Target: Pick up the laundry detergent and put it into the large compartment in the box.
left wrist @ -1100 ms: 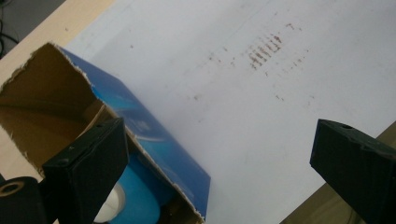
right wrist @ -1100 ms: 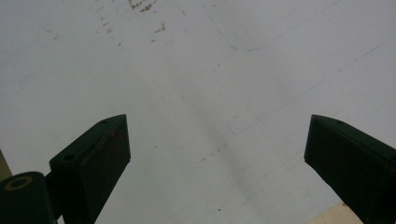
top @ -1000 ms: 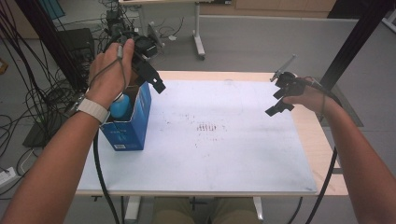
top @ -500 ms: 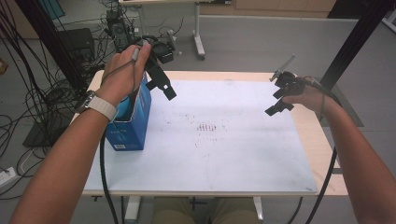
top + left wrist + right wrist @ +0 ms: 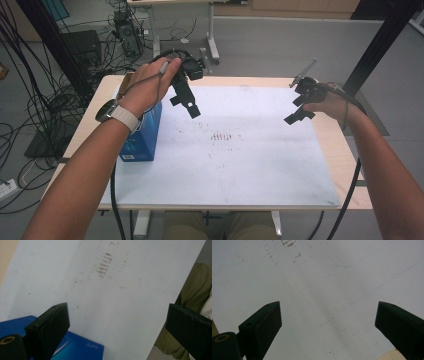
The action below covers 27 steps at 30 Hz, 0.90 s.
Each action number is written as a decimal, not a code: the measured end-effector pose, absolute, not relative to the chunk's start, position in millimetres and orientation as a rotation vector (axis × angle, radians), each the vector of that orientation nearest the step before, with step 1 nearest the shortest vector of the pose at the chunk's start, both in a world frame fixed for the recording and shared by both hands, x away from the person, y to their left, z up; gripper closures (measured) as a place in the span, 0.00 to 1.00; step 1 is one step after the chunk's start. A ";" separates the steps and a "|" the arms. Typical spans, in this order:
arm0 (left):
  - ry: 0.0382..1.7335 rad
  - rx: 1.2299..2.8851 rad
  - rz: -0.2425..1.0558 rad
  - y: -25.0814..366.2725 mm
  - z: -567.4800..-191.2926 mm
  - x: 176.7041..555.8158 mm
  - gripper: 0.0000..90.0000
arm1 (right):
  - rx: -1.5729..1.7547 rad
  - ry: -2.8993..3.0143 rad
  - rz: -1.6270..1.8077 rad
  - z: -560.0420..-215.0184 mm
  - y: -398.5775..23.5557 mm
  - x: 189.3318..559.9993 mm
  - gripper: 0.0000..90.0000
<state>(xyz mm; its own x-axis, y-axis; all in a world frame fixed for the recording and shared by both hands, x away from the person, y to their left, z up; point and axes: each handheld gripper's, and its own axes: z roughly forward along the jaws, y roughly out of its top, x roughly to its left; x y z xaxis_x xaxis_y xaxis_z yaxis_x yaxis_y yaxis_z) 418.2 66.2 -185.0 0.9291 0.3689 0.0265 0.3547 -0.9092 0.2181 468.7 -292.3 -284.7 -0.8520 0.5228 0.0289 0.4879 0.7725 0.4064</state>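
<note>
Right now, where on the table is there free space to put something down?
The white mat is bare between the blue box at its left edge and the right gripper, marked by brown stains at its middle. The near half is free too. It is crowded at the far left, where the left gripper hangs beside the box.

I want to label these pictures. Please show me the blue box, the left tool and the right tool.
blue box (image 5: 142, 142): high view, on its blue side wall.
left tool (image 5: 186, 102): high view, between its two tips.
right tool (image 5: 299, 109): high view, between its two tips.
</note>
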 end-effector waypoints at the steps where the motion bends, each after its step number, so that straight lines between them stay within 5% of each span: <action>1: 0.533 2.881 0.092 64.5 -186.1 417.7 0.06 | 0.820 2.877 0.622 -285.0 -292.4 468.7 0.08; 27: 0.251 2.935 0.046 28.9 -216.4 407.2 0.09 | 0.839 2.879 0.645 -289.2 -295.4 467.4 0.08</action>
